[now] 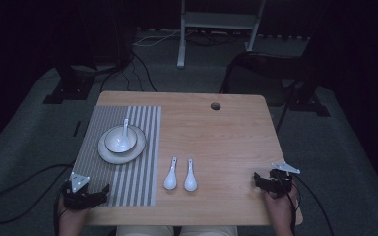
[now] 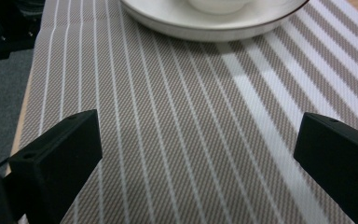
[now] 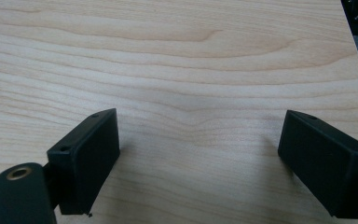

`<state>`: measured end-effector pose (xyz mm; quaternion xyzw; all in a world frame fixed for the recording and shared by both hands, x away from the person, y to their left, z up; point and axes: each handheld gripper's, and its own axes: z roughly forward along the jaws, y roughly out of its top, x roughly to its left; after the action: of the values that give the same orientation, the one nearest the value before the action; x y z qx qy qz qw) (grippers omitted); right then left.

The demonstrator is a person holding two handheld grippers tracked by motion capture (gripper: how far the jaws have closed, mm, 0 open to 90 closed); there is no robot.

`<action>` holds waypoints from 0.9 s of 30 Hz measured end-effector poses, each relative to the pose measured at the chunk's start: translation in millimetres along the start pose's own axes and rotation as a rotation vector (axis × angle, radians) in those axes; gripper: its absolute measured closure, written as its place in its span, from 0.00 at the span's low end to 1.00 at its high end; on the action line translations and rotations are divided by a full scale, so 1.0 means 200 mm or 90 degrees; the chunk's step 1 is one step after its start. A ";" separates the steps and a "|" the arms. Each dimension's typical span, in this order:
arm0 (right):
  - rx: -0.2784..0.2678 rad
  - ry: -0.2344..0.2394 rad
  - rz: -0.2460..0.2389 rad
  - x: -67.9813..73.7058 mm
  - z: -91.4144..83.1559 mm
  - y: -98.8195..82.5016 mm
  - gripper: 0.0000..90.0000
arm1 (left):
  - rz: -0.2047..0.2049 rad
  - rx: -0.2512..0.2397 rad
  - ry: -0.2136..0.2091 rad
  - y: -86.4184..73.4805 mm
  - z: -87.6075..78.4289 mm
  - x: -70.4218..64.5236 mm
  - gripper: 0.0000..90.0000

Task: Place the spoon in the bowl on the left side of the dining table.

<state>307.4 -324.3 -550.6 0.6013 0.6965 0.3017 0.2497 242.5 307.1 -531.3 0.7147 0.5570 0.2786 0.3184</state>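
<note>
Both tongs rest at the worktop's (image 1: 226, 128) near edge, one toward each near corner, jaws spread wide and empty, likely a ready pose before any reach. Left tongs (image 1: 103, 189) sit over the near end of the striped mat (image 1: 138, 182); in the left gripper view the left tongs' jaws stand apart above the mat with the plate (image 2: 205, 25) rim just ahead. Right tongs (image 1: 256, 179) sit near the right near corner on bare wood, pointing inward; the right gripper view shows the jaws released with wood grain between them.

The work looks like table setting. Plate, bowl (image 1: 120, 139) and one spoon (image 1: 124, 132) are stacked on the mat's far half, the spoon lying in the bowl with its handle toward the far edge, so that set seems finished. Two loose spoons (image 1: 180, 174) lie side by side on bare wood just right of the mat, near the near edge, roughly midway between the tongs, apart from each other. Handles point toward the far edge, bowls toward the person, which suits either tongs pinching a handle.

The spoons are white, glossy, ceramic soup style, short handles, deep rounded bowls; probably slippery and hard.
</note>
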 end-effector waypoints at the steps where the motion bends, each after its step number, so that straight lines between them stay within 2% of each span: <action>1: 0.000 0.000 0.000 0.00 0.00 0.00 0.13 | 0.001 0.000 0.006 -0.01 -0.01 0.01 0.01; 7: 0.000 0.000 0.000 0.00 0.00 0.00 0.13 | 0.013 0.007 0.037 -0.05 -0.03 0.02 0.01; 16: 0.000 0.000 0.000 0.00 0.00 0.00 0.13 | -0.019 0.009 0.041 -0.11 -0.07 0.09 0.01; 19: 0.000 0.000 0.000 0.00 0.00 0.00 0.13 | -0.022 0.009 0.043 -0.13 -0.07 0.10 0.01; 23: 0.000 0.000 0.000 0.00 0.00 0.00 0.13 | -0.030 0.006 0.052 -0.14 -0.09 0.12 0.01; 24: 0.000 0.000 0.000 0.00 0.00 0.00 0.13 | -0.041 0.004 0.053 -0.15 -0.09 0.14 0.01; 27: 0.000 0.000 0.000 0.00 0.00 0.00 0.13 | -0.042 0.003 0.061 -0.16 -0.10 0.15 0.01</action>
<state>307.4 -324.3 -550.6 0.6015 0.6963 0.3017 0.2496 214.3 344.3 -541.0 0.6825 0.5957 0.3001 0.2989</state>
